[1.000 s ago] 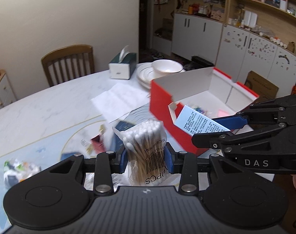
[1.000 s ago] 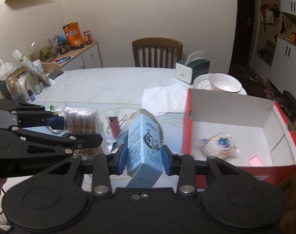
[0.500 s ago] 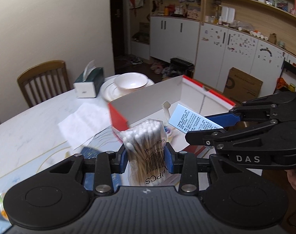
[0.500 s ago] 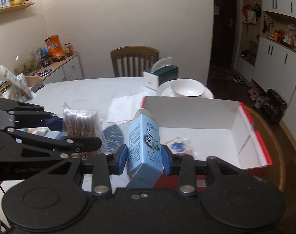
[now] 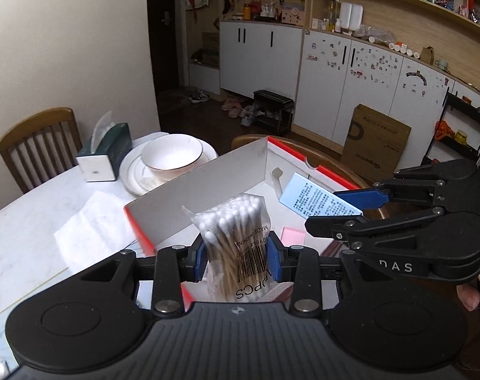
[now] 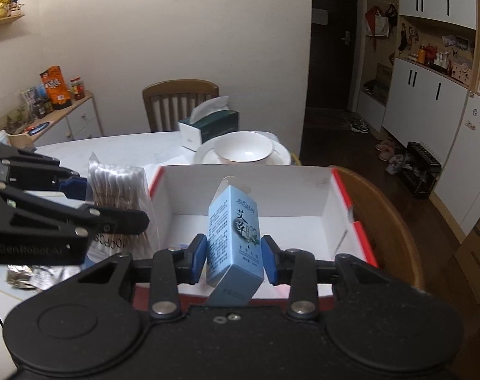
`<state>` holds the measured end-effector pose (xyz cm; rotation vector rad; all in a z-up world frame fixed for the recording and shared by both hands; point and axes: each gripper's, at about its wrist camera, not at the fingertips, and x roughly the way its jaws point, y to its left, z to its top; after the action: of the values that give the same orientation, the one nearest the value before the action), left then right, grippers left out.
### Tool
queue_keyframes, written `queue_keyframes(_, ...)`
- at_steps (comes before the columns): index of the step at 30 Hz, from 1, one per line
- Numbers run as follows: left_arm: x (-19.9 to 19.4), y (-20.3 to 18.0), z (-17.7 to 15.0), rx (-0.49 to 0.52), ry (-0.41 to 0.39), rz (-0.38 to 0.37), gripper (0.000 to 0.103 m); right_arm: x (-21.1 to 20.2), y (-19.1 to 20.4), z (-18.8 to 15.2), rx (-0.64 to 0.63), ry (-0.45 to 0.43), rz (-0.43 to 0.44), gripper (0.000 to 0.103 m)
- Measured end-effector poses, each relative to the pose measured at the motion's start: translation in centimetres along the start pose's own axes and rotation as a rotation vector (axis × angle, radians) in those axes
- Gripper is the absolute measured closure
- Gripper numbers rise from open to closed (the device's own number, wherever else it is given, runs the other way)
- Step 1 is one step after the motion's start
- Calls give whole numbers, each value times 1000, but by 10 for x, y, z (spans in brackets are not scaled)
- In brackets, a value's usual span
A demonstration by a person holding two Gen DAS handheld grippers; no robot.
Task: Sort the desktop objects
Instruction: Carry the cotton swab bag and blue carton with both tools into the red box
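Note:
My left gripper (image 5: 238,255) is shut on a clear bag of cotton swabs (image 5: 236,234), held upright over the near left corner of the red-and-white cardboard box (image 5: 208,183). My right gripper (image 6: 233,256) is shut on a light blue carton (image 6: 233,237), tilted, above the box (image 6: 271,190). In the left wrist view the right gripper (image 5: 360,205) with the carton (image 5: 315,201) reaches in from the right over the box. In the right wrist view the left gripper (image 6: 91,202) holds the swab bag (image 6: 116,196) at the box's left wall. A pink slip (image 5: 292,234) lies on the box floor.
A white bowl on plates (image 5: 171,158) and a green tissue box (image 5: 105,155) stand behind the box on the marble table (image 5: 34,228). A white napkin (image 5: 94,224) lies left of the box. A wooden chair (image 6: 179,101) stands at the far side. A foil packet (image 6: 31,277) lies at lower left.
Both grippers, each keeping its grip, have swept right from the cluttered mat to above the open box, which now fills the middle of both views.

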<state>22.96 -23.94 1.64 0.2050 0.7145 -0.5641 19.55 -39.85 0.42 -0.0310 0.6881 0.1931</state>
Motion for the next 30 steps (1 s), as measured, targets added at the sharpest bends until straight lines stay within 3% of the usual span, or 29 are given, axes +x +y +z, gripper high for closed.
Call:
queue_keyframes(8,49,11,28,-1,67,-13,67,30,-32,14,-12,15,-39,67)
queue_keyframes(17,97,24,48,-38,121,-16,67,66,-50,18,-30,77,-19,67)
queue_keyframes(30,163,23,46,-81,235,-64,67,117,-59,11,-109,204,-28,67)
